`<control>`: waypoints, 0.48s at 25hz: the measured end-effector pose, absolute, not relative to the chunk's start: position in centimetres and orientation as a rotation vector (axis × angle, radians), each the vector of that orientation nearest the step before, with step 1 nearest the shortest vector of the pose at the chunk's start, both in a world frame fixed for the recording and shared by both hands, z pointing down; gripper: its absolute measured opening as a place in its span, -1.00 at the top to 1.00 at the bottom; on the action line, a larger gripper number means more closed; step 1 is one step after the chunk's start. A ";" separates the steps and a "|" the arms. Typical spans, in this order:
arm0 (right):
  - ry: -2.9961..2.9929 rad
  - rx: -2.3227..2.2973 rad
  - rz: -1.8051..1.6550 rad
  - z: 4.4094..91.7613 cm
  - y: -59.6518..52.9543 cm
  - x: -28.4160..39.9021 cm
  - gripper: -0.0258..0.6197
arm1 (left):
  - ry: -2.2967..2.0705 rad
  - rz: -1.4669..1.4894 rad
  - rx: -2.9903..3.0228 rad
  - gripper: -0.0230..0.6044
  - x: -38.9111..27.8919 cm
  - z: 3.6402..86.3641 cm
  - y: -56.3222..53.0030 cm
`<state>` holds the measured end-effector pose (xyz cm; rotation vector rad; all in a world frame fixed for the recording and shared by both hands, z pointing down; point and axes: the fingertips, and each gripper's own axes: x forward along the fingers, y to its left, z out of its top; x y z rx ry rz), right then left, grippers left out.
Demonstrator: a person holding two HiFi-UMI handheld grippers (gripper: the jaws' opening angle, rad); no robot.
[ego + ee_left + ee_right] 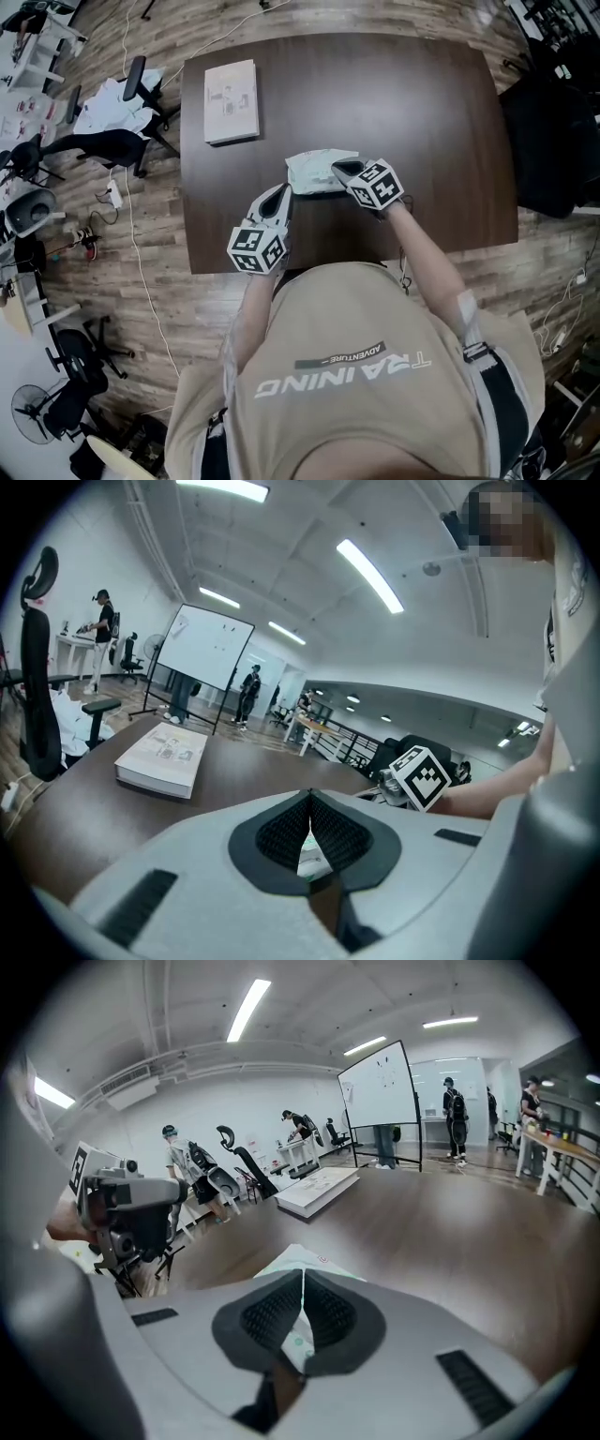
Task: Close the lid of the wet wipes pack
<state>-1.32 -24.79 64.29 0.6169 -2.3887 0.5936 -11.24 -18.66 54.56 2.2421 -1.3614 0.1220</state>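
Both closed, the right gripper [341,170] is resting on the wipes pack [309,170], the left gripper [285,193] touching its edge.

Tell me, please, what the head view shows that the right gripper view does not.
Only the head view shows the whole table and the person's shirt. Only the right gripper view shows that the right gripper has its jaws together, plus a whiteboard. Both show the wet wipes pack, the book and the left gripper.
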 end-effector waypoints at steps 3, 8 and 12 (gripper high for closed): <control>-2.383 0.607 0.588 64.0 -24.8 -2.0 0.87 | -1.340 0.113 2.253 0.89 -11.1 54.4 -18.3; -2.342 0.587 0.592 65.5 -24.8 -3.6 0.87 | -1.326 0.130 2.229 0.89 -12.6 55.7 -17.3; -2.302 0.567 0.605 66.9 -24.5 -4.5 0.87 | -1.306 0.113 2.227 0.89 -12.9 56.1 -17.2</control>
